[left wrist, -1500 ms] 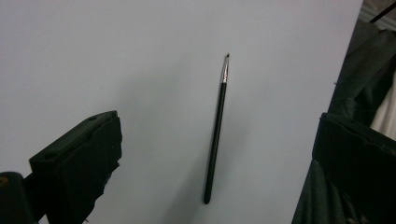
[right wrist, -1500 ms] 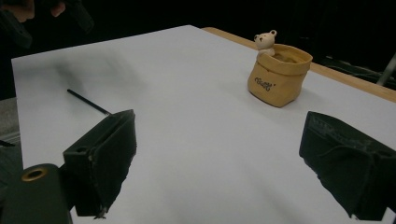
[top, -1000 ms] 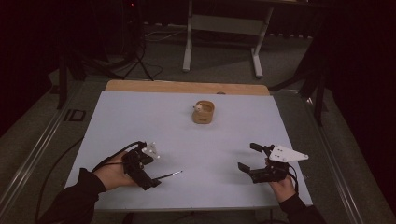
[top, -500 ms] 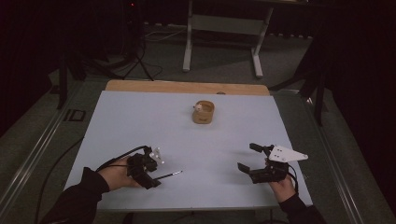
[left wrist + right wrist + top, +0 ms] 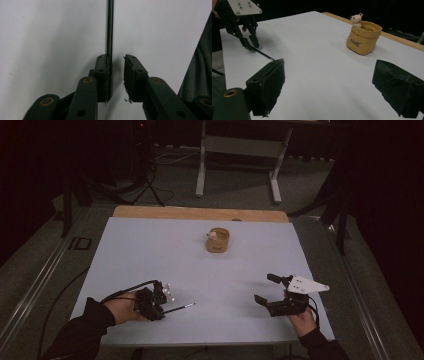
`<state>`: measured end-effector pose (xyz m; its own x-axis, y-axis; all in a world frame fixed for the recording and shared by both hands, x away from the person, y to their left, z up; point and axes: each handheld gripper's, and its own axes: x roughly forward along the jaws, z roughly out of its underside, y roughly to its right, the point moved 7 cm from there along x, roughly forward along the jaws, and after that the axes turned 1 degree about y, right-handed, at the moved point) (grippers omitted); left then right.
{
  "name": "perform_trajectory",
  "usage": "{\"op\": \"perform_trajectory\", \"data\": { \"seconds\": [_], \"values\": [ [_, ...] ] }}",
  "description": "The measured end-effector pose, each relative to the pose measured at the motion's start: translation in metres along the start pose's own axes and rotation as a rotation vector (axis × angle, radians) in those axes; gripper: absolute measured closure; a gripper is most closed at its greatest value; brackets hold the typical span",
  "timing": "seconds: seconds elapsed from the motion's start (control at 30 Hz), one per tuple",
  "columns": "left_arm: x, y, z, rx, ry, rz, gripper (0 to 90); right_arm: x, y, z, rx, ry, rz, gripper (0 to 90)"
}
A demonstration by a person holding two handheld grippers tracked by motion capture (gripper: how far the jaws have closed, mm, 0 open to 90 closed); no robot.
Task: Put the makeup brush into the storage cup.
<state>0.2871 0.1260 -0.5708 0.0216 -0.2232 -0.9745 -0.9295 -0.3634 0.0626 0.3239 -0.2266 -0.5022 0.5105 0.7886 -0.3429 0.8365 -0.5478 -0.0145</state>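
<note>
A thin black rod [image 5: 177, 308] lies flat on the white table sheet [image 5: 150, 250] near the front left. My left gripper [image 5: 159, 311] is lowered over its near end. In the left gripper view the rod [image 5: 110, 30] rests against the left pad, while the right pad stands a small gap away, so my left gripper [image 5: 116, 58] is open. My right gripper [image 5: 264, 288] hovers at the front right with its jaws spread wide and nothing between them [image 5: 329, 67]. From there the rod [image 5: 263, 53] and the left gripper [image 5: 252, 45] show across the table.
A tan pouch-shaped pot [image 5: 218, 240] with a small bear figure on its rim [image 5: 356, 18] stands at the far middle. A wooden strip [image 5: 200, 213] runs along the table's far edge. A metal stand [image 5: 240, 145] is on the floor beyond.
The left hand has tipped its gripper down a little toward the rod. Rod, pot and right gripper have not moved.
</note>
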Motion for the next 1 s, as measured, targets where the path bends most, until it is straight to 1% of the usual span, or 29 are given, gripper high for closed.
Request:
{"op": "perform_trajectory", "data": {
  "seconds": [0.07,0.13,0.23,0.27,0.3,0.33,0.37,0.43,0.47,0.57,0.63,0.67,0.7,0.73,0.77,0.83,0.87,0.9,0.93,0.97,1.0],
  "values": [
    [0.0,0.0,0.0,0.0,0.0,0.0,75.4,0.0,0.0,0.0,-0.001,-0.001,0.0,11.0],
    [0.002,-0.001,0.001,0.003,-0.015,0.004,77.0,0.0,0.0,0.0,-0.002,-0.003,0.001,10.9],
    [0.002,-0.001,0.001,0.008,-0.024,-0.004,77.1,0.0,0.0,0.0,-0.001,-0.005,0.0,11.0],
    [0.002,-0.001,0.001,0.008,-0.024,-0.004,79.0,0.0,0.0,0.001,-0.002,-0.006,0.001,11.0],
    [0.003,0.0,-0.001,0.03,-0.051,-0.024,79.1,0.001,0.0,0.001,-0.001,-0.007,0.0,11.0],
    [0.003,0.0,-0.001,0.03,-0.051,-0.024,79.2,0.001,0.0,0.001,-0.001,-0.008,0.0,11.0],
    [0.002,0.001,-0.002,0.061,-0.079,-0.039,79.3,0.001,0.0,0.001,-0.002,-0.009,0.001,11.0],
    [0.003,0.002,-0.003,0.064,-0.089,-0.041,81.2,0.001,0.0,0.001,-0.003,-0.01,0.002,11.0],
    [0.003,0.004,-0.004,0.081,-0.113,-0.044,83.6,0.001,0.0,0.001,-0.004,-0.01,0.002,11.0],
    [0.004,0.006,-0.005,0.102,-0.122,-0.059,85.2,0.001,0.0,0.002,-0.001,-0.013,0.002,11.0],
    [0.003,0.006,-0.005,0.104,-0.123,-0.062,85.5,0.001,0.0,0.002,-0.001,-0.013,0.002,10.9],
    [0.003,0.005,-0.005,0.11,-0.118,-0.054,85.6,0.001,0.0,0.002,0.001,-0.014,0.003,10.9],
    [0.003,0.005,-0.005,0.108,-0.112,-0.048,85.6,0.001,0.0,0.002,0.002,-0.014,0.003,11.0],
    [0.002,0.003,-0.005,0.093,-0.088,-0.038,85.6,0.001,0.0,0.002,0.003,-0.013,0.003,11.0],
    [0.0,0.001,-0.006,0.077,-0.057,-0.039,85.6,0.001,0.001,0.001,0.0,-0.012,0.005,11.0],
    [-0.005,-0.005,-0.007,0.026,0.01,-0.042,85.7,0.0,0.001,0.001,0.0,-0.009,0.007,11.0],
    [-0.006,-0.006,-0.007,0.011,0.029,-0.026,85.7,0.0,0.001,0.001,0.002,-0.01,0.009,10.9],
    [-0.008,-0.008,-0.006,0.004,0.052,-0.028,85.7,0.0,0.001,0.001,0.003,-0.012,0.008,11.0],
    [-0.01,-0.01,-0.006,-0.019,0.06,-0.021,85.7,0.0,0.001,0.002,0.005,-0.012,0.008,11.0],
    [-0.011,-0.01,-0.005,-0.027,0.063,-0.019,85.7,0.0,0.001,0.002,0.006,-0.013,0.008,11.0],
    [-0.012,-0.011,-0.005,-0.031,0.07,-0.032,85.7,0.001,0.001,0.002,0.007,-0.014,0.008,10.9]
  ]
}}
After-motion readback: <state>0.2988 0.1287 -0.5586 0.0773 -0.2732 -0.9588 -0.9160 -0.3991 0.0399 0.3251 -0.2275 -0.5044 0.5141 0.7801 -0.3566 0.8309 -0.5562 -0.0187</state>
